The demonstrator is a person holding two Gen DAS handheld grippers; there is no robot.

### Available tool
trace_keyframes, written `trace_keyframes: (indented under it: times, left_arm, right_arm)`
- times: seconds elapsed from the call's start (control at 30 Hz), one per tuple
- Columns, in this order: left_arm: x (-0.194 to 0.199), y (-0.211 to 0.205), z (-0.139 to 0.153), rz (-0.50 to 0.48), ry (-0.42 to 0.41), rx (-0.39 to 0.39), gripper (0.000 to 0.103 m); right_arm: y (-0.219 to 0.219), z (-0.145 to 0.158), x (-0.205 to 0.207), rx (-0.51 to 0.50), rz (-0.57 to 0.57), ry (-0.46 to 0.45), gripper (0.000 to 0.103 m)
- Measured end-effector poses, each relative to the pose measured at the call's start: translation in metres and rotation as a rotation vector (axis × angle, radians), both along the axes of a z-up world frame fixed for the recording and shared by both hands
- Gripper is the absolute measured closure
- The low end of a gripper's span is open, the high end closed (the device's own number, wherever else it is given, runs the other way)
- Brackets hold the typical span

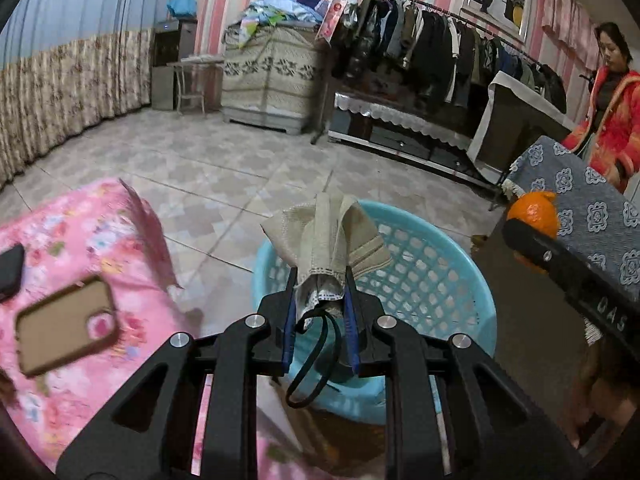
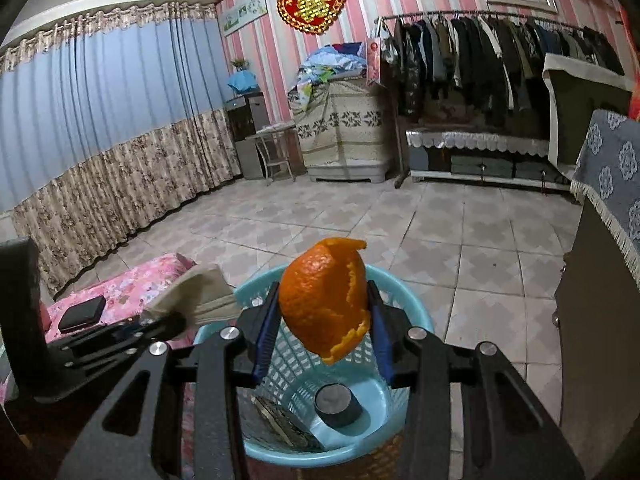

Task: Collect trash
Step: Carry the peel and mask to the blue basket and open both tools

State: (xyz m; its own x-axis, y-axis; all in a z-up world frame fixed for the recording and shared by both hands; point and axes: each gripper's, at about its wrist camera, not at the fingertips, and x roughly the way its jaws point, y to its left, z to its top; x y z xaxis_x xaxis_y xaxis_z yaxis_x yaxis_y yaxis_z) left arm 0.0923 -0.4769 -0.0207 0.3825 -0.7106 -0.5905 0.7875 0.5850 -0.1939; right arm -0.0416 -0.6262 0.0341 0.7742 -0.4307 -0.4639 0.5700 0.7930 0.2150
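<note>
White letters "OAS" are showing on the black body of the right tool (image 1: 528,240), which is reaching in to the right of the left tool (image 1: 320,280); the marking is running off the picture's edge, so it may be only part of a word. Far ahead of the right tool (image 2: 324,304), the red and gold heart ornament (image 2: 313,1) on the striped wall is bearing gold characters too blurred to read.

Both wrist views close above blue basket (image 1: 424,264)
</note>
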Motion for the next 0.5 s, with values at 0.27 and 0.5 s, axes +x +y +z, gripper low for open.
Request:
trace_keyframes:
  times: [0.27,0.5]
  left_arm:
    - [0.001,-0.010,-0.011,-0.007,0.028,-0.002,0.079]
    - [-0.002,-0.010,-0.011,-0.008,0.020,0.013,0.077]
  right_arm:
    - [0.007,-0.017,-0.003,0.011,-0.032,0.043,0.061]
    - [0.006,-0.021,-0.006,0.040,-0.021,0.037,0.061]
